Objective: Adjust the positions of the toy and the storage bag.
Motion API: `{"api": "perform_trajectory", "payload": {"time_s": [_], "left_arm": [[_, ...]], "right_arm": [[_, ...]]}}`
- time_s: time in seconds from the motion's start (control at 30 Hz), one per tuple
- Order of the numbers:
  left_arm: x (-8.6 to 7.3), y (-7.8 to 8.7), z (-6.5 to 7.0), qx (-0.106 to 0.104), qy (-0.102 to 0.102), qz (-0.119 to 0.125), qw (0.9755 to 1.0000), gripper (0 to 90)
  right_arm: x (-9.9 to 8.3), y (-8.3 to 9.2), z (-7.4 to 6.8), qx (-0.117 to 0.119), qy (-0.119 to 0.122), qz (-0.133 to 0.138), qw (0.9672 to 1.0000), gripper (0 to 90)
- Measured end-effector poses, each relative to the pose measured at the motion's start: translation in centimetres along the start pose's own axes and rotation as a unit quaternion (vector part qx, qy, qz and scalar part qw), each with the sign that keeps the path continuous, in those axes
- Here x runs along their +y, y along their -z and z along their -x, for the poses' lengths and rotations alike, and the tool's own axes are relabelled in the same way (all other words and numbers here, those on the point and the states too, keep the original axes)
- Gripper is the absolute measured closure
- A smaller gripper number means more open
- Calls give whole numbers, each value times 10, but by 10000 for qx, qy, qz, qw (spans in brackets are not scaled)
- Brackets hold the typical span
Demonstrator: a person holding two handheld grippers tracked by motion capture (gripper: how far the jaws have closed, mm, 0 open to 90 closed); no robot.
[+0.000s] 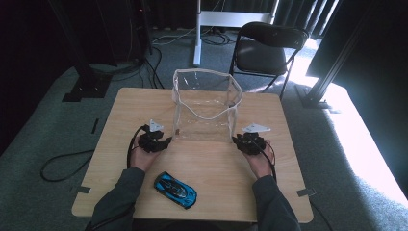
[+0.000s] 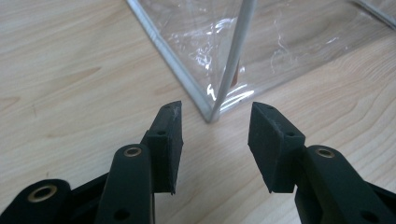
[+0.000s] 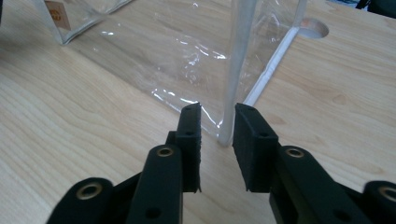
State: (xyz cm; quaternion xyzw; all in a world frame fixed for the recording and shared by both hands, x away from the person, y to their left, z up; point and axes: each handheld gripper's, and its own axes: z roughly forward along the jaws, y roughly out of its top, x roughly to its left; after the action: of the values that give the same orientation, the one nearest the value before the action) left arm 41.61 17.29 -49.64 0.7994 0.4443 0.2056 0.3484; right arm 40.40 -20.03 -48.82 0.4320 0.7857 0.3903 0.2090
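While both grippers flank a clear plastic pouch (image 1: 206,107) on the counter (image 1: 144,103) | left gripper (image 2: 215,122) fingers released | right gripper (image 3: 217,122) fingers released, nearly closed around the corner seam | light, floppy, slippery: grip piped edges.

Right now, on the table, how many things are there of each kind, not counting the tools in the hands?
Clear plastic bag: 1
Blue toy car: 1
Total: 2
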Motion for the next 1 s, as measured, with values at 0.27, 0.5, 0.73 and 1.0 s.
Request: {"api": "perform_trajectory", "payload": {"time_s": [0.27, 0.5, 0.73, 1.0], "left_arm": [[16, -8, 5, 11, -71, 51, 10000, 571], [22, -13, 9, 55, -116, 61, 9999, 607], [24, -18, 9, 119, -115, 2, 9999, 665], [29, -21, 14, 194, -312, -50, 9993, 866]], "right_arm": [[9, -9, 1, -63, 57, -16, 10000, 792], [12, -13, 2, -198, 2, -16, 9998, 804], [14, -11, 6, -204, -114, 64, 9997, 785], [16, -18, 6, -121, -52, 12, 9999, 869]]}}
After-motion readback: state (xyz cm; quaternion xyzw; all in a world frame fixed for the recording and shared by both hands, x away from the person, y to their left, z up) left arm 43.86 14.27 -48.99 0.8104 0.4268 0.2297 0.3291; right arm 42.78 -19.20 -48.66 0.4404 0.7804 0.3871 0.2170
